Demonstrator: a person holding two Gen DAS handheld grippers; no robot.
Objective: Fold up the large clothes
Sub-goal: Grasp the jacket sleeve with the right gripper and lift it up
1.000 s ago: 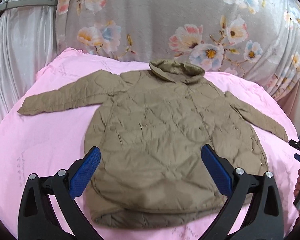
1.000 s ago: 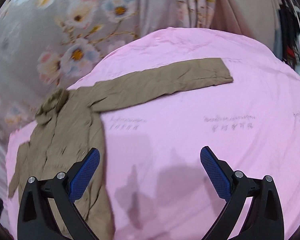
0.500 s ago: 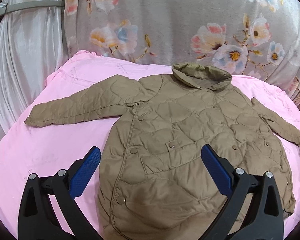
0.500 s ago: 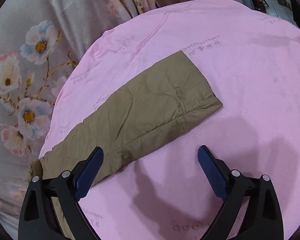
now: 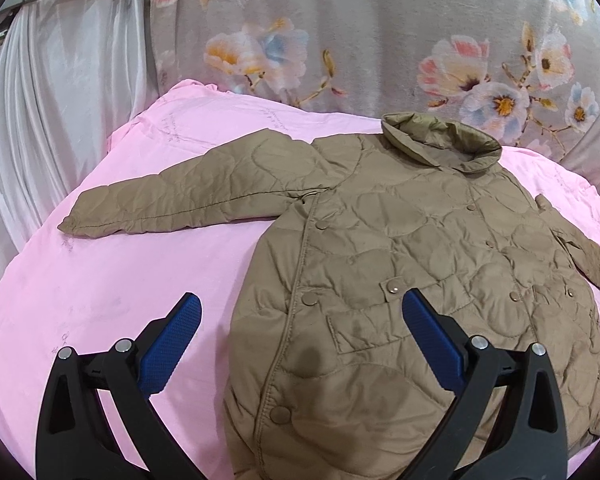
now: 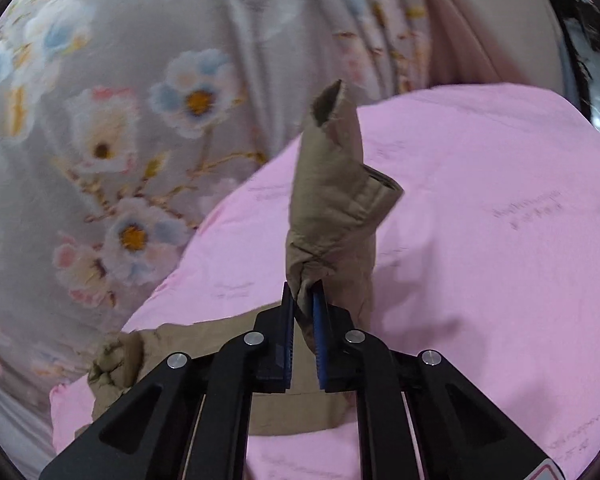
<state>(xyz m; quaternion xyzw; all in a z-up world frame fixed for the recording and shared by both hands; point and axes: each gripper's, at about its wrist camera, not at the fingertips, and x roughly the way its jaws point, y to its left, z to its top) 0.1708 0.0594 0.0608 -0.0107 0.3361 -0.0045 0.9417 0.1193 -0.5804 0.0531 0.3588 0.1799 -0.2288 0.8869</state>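
Note:
A tan quilted jacket (image 5: pixel 420 260) lies front up on the pink bed sheet (image 5: pixel 100 280), collar toward the far wall. One sleeve (image 5: pixel 188 200) stretches flat to the left. My left gripper (image 5: pixel 300 340) hangs open over the jacket's lower front edge, nothing between its blue pads. In the right wrist view my right gripper (image 6: pixel 305 320) is closing its jaws on the other sleeve (image 6: pixel 332 200). The pads pinch the fabric near the cuff, which stands up off the sheet (image 6: pixel 480 240). The collar (image 6: pixel 116 364) bunches at lower left.
A grey floral curtain (image 5: pixel 340 40) hangs right behind the bed, with a white curtain (image 5: pixel 60 100) at the left. Bare pink sheet lies left of the jacket and to the right of the lifted sleeve. Dark clutter (image 6: pixel 596 40) shows past the bed's right edge.
My right gripper went from wide open over the flat sleeve to pinching it and lifting the cuff. My left gripper moved closer and leftward over the jacket, still open.

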